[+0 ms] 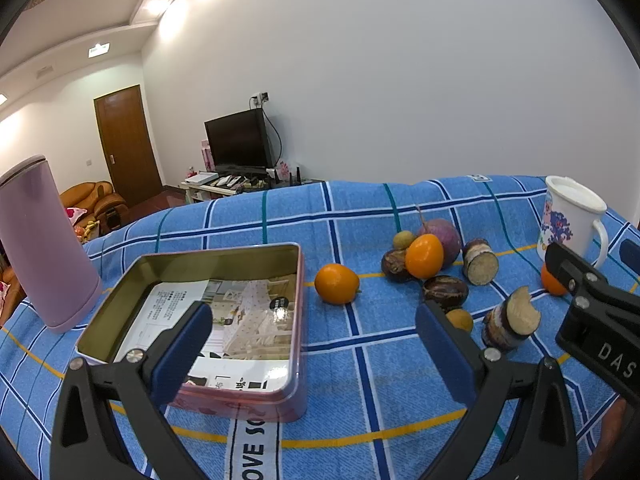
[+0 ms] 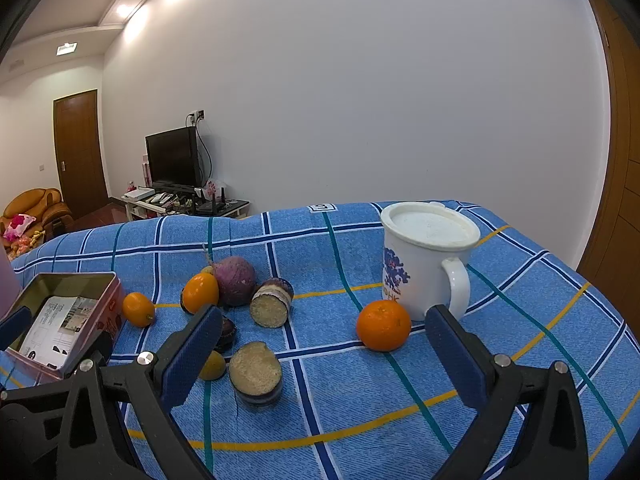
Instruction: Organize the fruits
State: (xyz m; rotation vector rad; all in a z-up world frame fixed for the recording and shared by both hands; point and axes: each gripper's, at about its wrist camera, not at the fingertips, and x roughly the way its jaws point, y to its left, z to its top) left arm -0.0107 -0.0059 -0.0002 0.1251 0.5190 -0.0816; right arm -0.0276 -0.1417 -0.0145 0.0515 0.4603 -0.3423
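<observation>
a blue plaid cloth (image 1: 360, 380) covers the table. at its left edge stands a tall pink cylinder (image 1: 44, 248), upright. just right of it sits an open pink tin (image 1: 296, 360), lid off, with a printed leaflet (image 1: 240, 320) lying flat on its floor and no fruit in it. the left gripper (image 1: 314, 340) hovers over the tin's near right part, jaws spread wide and holding nothing; its left pad is over the tin, its right pad over the cloth near a small yellow fruit (image 1: 460, 319).

an orange kumquat (image 1: 337, 283) lies alone just right of the tin. further right, near the middle of the cloth, a cluster lies close together: a purple round root (image 2: 236, 280) with a thin stem, a second orange kumquat (image 2: 200, 293) leaning against its front, a small tan fruit (image 1: 403, 239) behind, and dark wrinkled fruits (image 1: 445, 290) beside and in front. a cut purple-skinned piece (image 2: 272, 307) lies on its side with its pale face forward; another cut piece (image 2: 256, 376) stands nearer the front edge.

the right gripper (image 2: 324, 352) is held above the cloth between that near piece and a round orange (image 2: 383, 325), jaws wide apart and empty. the orange rests just beside a white lidded mug (image 2: 424, 264) toward the cloth's right side.
</observation>
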